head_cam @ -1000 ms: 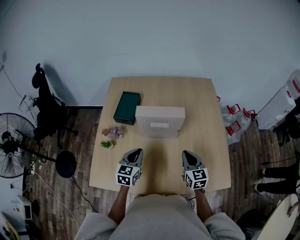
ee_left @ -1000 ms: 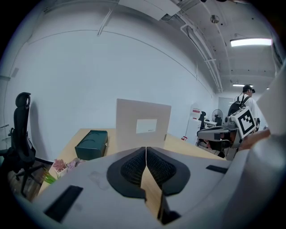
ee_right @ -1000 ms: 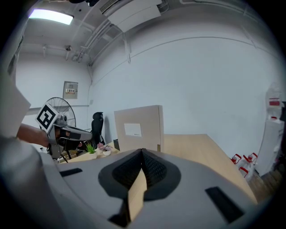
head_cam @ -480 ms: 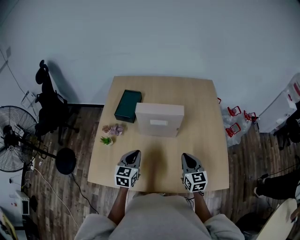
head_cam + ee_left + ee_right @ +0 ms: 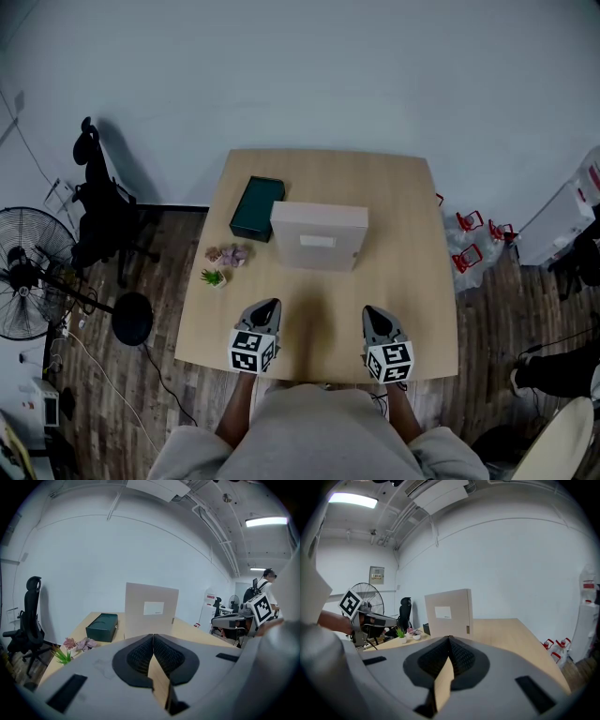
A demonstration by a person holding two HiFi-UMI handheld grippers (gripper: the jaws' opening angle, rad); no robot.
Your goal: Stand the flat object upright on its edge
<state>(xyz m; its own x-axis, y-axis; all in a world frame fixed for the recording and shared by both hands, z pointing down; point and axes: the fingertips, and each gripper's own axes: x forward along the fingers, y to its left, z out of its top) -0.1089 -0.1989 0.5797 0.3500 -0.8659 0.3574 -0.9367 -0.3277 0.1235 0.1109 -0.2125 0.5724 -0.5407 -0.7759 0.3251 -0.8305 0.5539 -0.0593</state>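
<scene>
Already upright: tall beige flat cardboard file box (image 5: 319, 236) on its edge, mid-table, nothing propping it.
It stands on the pale wooden table (image 5: 412, 309); dark green rectangular box (image 5: 256, 208) just beside its far-left corner, small potted plants (image 5: 228, 253) toward the left edge. Left gripper (image 5: 268, 309) and right gripper (image 5: 373, 315) at the near edge, well apart from it, both clenched on nothing. Risk: narrow base, so a table knock or brushing gripper could tip it flat.
</scene>
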